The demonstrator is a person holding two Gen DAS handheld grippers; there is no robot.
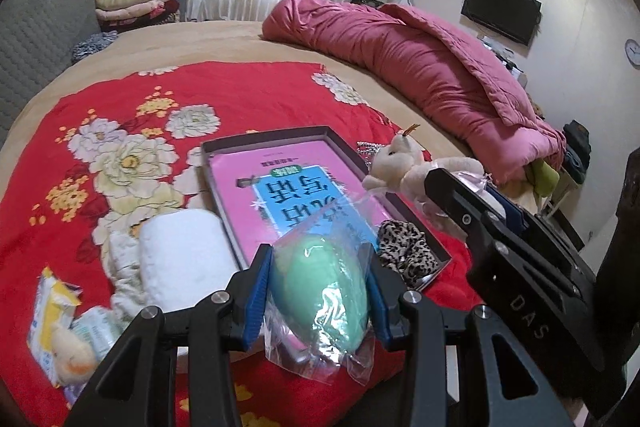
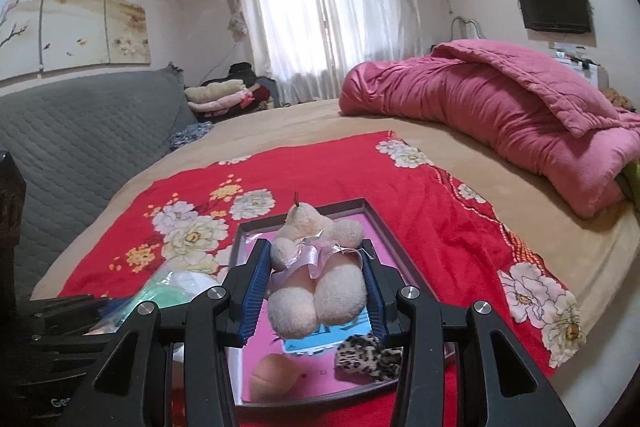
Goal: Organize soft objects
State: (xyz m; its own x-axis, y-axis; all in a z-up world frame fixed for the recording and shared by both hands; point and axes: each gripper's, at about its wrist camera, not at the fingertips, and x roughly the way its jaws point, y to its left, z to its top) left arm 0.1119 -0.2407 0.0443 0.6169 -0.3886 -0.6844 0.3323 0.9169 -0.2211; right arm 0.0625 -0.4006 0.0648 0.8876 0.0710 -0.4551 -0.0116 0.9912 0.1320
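Note:
My left gripper (image 1: 318, 267) is shut on a green sponge in a clear plastic bag (image 1: 320, 291), held above the near edge of a shallow box with a pink lining (image 1: 224, 163). My right gripper (image 2: 314, 263) is shut on a cream teddy bear with a pink ribbon (image 2: 316, 267), held over the same box (image 2: 378, 223); the bear also shows in the left wrist view (image 1: 404, 163). A leopard-print scrunchie (image 1: 404, 255) lies in the box, seen too in the right wrist view (image 2: 366, 353). A peach-coloured soft ball (image 2: 272, 375) lies in the box.
A rolled white towel (image 1: 180, 259), tissue packets (image 1: 52, 311) and a small plush (image 1: 72, 351) lie on the red floral blanket (image 1: 240, 95) left of the box. A pink quilt (image 2: 500, 107) is heaped at the bed's right. A grey headboard (image 2: 80, 147) stands left.

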